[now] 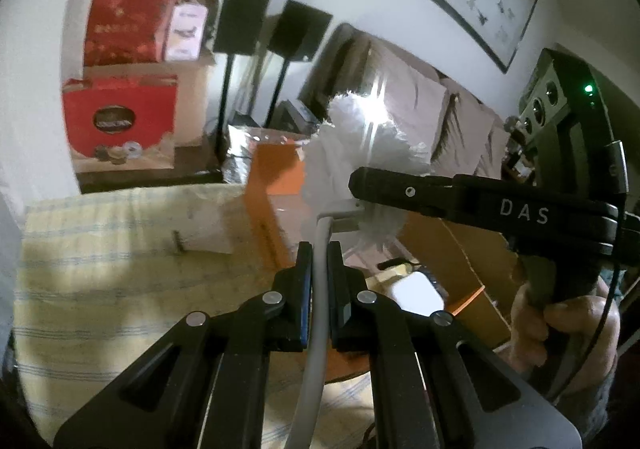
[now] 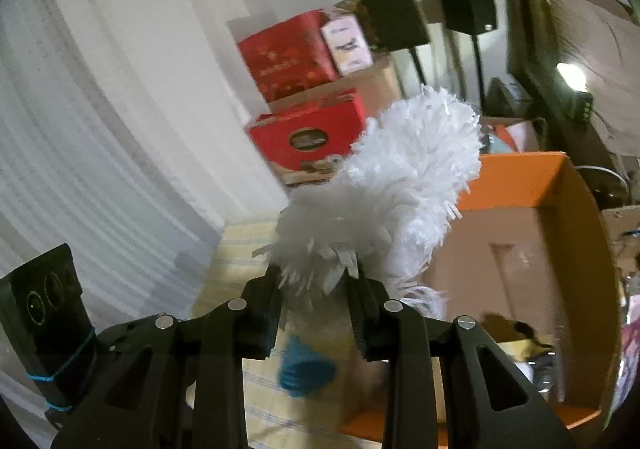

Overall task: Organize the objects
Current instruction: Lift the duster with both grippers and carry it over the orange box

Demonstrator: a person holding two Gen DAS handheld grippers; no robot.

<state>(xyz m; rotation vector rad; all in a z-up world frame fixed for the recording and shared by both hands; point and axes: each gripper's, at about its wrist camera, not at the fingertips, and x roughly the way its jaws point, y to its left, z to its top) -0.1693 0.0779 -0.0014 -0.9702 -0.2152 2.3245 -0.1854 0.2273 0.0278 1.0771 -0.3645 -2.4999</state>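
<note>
Cardboard comes first: the orange box (image 2: 520, 241) stands open-topped on the striped cloth (image 1: 100, 249), just ahead of both my hands and largely to the right in the right wrist view. Above its near edge I carry the white duster (image 2: 400, 185), lifted clear of the cloth. Its long axis runs away from me and upward: grey handle (image 1: 320, 289) nearest, fluffy head farthest, pointing over the box. My left gripper (image 1: 319, 265) has its fingers closed tight on the handle, low on the shaft. My right gripper (image 2: 316, 289) reaches in from the right side and pinches the base of the fluffy head, with strands squeezed between the fingers. Both hands are about equally near the box; I judge the next move turns on tipping the head down toward the box's opening. A blue item (image 2: 304, 373) lies below, too blurred to name.
</note>
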